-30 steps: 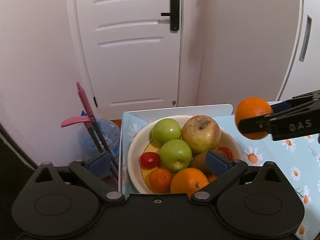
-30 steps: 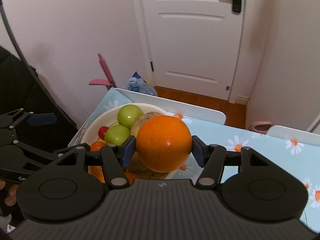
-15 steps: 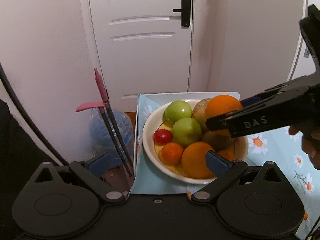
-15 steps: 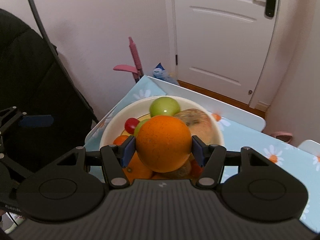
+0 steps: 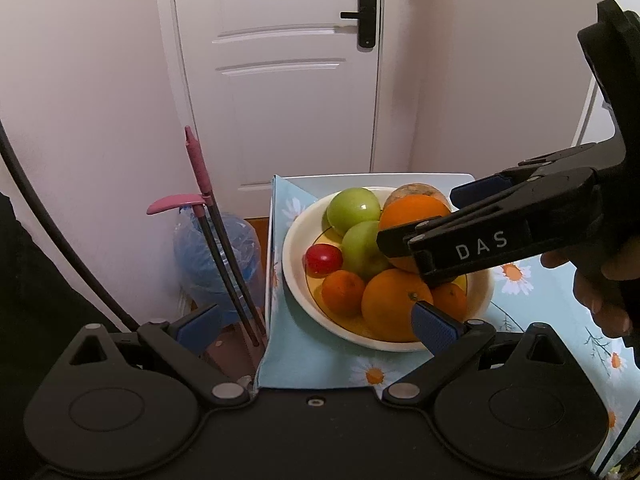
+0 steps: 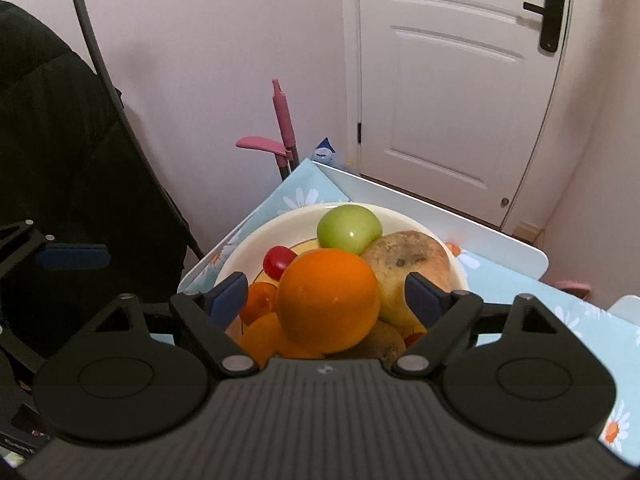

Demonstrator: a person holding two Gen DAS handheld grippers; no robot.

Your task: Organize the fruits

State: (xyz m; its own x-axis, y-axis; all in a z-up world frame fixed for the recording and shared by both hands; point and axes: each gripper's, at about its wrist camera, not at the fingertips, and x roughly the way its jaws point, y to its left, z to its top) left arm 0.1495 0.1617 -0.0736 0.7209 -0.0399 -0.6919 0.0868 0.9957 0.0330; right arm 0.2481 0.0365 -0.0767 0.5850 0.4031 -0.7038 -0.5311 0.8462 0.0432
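Observation:
A cream bowl full of fruit stands on the table's left corner. It holds two green apples, a red tomato, a brownish apple and several oranges. A large orange rests on top of the pile between the fingers of my right gripper, which is open, with gaps on both sides of the orange. In the left wrist view the right gripper reaches in from the right. My left gripper is open and empty, in front of the bowl.
The table carries a light-blue daisy cloth. A pink-handled tool and a blue plastic bag stand on the floor left of the table. A white door is behind. A black chair is at the left.
My right gripper has lowered the orange onto the fruit pile and opened, letting it go. The left gripper has drawn back a little from the bowl.

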